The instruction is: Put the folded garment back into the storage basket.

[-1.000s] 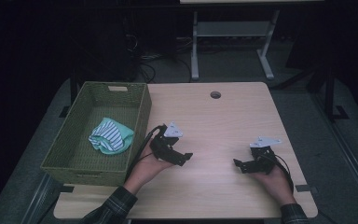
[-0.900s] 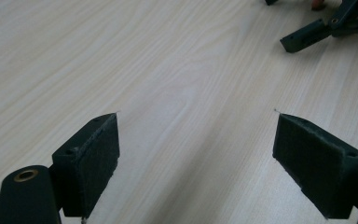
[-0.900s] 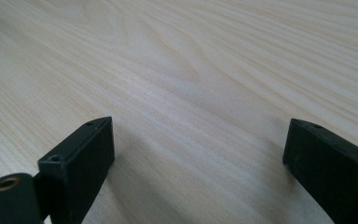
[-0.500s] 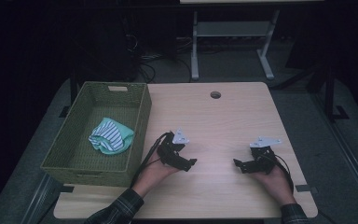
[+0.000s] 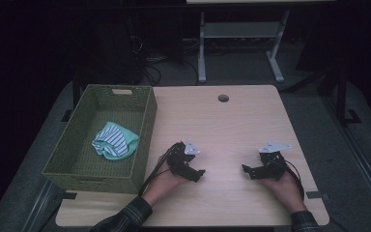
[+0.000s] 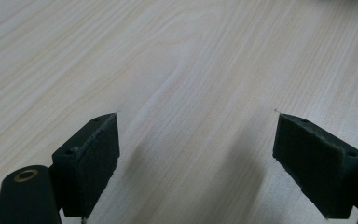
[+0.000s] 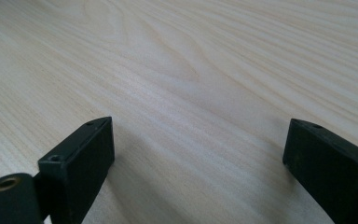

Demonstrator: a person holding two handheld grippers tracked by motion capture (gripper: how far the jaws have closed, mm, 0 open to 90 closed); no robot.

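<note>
A green woven basket (image 5: pixel 142 140) stands at the table's left side, and a striped white-and-teal cloth (image 5: pixel 114 140) lies bunched inside it. My left gripper (image 5: pixel 199 173) rests low over the wooden table (image 5: pixel 222 130), just right of the basket, jaws pointing right. It is open; in the left gripper view its gripper (image 6: pixel 196 140) has bare wood between the fingers (image 6: pixel 93 158). My right gripper (image 5: pixel 247 169) sits near the table's front right, pointing left, also open. The right gripper view shows its gripper (image 7: pixel 200 154) wide apart over bare wood.
A round cable hole (image 5: pixel 223 98) lies near the table's far edge. A metal stand (image 5: pixel 241 34) and cables on the floor lie beyond the table. The two grippers face each other with a stretch of tabletop between them.
My left gripper has moved right and toward the front edge, away from the basket, and dropped lower to the table. The right gripper has stayed in place.
</note>
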